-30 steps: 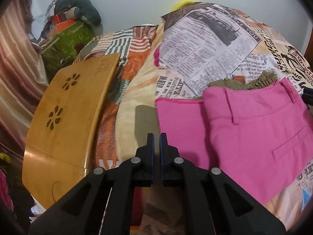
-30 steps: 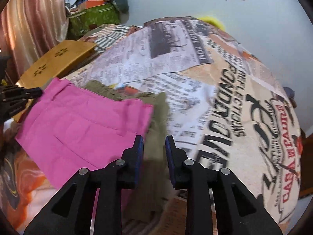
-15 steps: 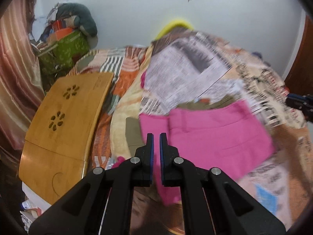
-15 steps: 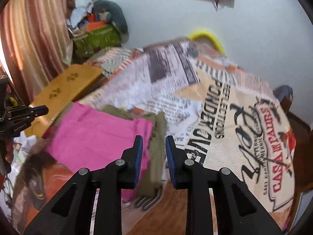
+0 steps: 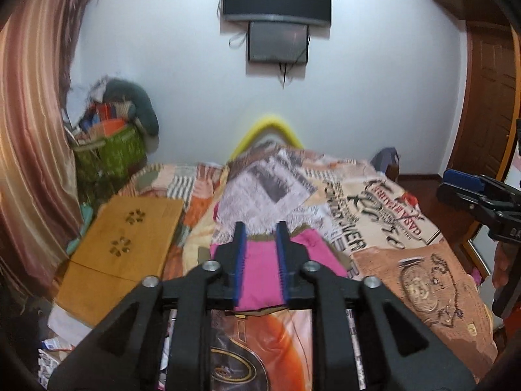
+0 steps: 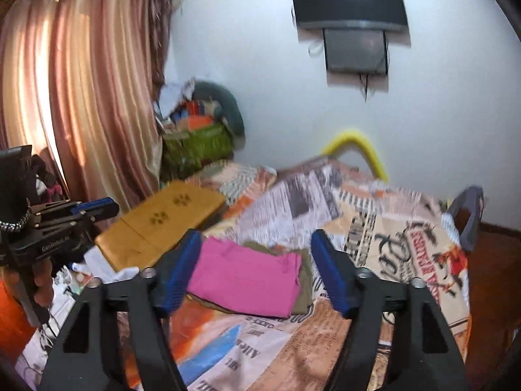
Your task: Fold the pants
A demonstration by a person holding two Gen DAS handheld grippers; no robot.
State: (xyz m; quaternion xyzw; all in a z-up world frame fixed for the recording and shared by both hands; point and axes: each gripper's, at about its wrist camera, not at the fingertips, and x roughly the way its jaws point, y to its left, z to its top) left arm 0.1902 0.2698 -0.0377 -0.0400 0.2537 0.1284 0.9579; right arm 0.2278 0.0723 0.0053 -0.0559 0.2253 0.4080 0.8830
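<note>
Pants (image 6: 244,277) lie folded on the bed (image 6: 390,228); left gripper (image 5: 260,260) and right gripper (image 6: 254,270) hover spread apart, holding nothing.

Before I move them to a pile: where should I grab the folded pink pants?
Probably the near folded edge of the pink pants, coming in low from the front. They lie flat on olive clothing, so pinch every pink layer together and leave the olive behind.

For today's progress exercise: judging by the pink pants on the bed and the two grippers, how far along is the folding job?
Done: the pink pants lie folded into a compact rectangle on the bed, on top of an olive garment. In hand: nothing; the left gripper and right gripper are both open, raised above the bed, apart from the cloth. Left: seemingly nothing, perhaps a slight tidy-up.
</note>
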